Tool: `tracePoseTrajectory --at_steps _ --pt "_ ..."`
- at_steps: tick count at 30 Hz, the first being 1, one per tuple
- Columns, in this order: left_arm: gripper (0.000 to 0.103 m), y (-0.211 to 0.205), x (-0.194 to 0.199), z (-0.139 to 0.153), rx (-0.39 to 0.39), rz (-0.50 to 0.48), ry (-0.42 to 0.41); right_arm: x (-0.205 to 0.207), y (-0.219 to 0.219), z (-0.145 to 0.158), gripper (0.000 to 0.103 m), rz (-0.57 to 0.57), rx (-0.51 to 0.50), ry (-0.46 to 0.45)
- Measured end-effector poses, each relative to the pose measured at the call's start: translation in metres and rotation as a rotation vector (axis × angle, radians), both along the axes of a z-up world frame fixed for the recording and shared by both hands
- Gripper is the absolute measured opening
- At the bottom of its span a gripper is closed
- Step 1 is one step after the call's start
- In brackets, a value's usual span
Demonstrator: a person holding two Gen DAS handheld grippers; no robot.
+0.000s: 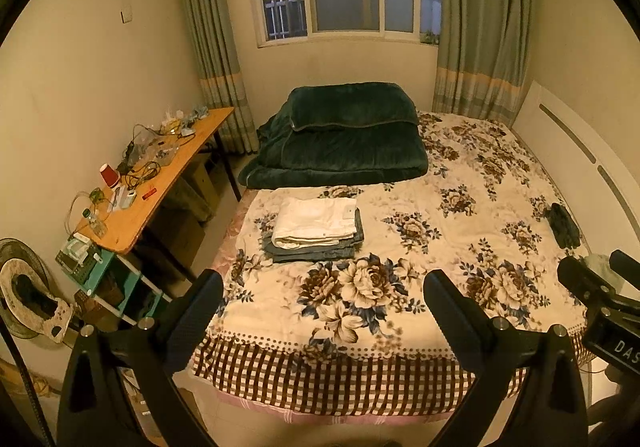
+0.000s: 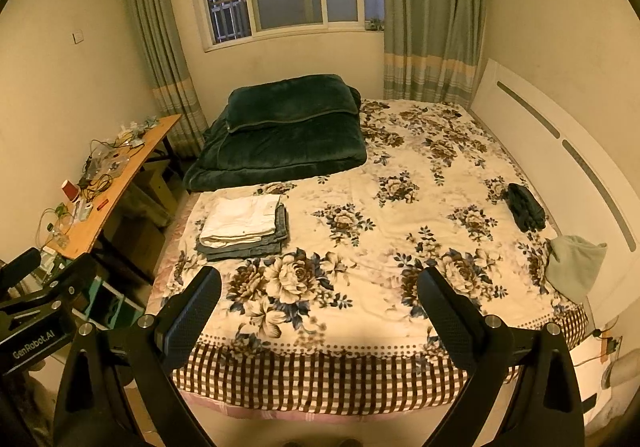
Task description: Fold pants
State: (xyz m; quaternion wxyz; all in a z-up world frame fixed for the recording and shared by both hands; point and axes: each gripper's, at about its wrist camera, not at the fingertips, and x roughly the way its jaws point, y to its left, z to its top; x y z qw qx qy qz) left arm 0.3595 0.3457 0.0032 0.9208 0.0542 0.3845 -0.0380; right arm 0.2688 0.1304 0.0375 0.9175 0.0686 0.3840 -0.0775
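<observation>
A stack of folded pants lies on the left part of the bed: white pants [image 1: 314, 221] [image 2: 242, 221] on top of blue-grey jeans [image 1: 320, 249] [image 2: 248, 249]. A dark rolled garment [image 1: 564, 225] [image 2: 526, 207] lies near the bed's right edge, and a pale green one [image 2: 576, 265] sits at the right front corner. My left gripper [image 1: 324, 295] hangs open above the foot of the bed, nothing between its fingers. My right gripper [image 2: 320, 291] is open too, equally empty, and shows at the right edge of the left wrist view [image 1: 600, 283].
The bed [image 1: 400, 331] wears a floral cover with a checked border. A folded dark green quilt [image 1: 344, 135] takes up its far left. A cluttered wooden desk [image 1: 160, 183] stands left of the bed, a fan [image 1: 28, 299] beside it. A white headboard [image 2: 560, 151] runs along the right.
</observation>
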Motion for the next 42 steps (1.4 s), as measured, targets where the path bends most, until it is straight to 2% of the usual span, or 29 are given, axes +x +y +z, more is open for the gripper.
tracePoseTrajectory --at_steps 42 --pt "0.103 0.006 -0.012 0.006 0.01 0.016 -0.028 0.003 0.004 0.001 0.1 0.005 -0.009 0.0"
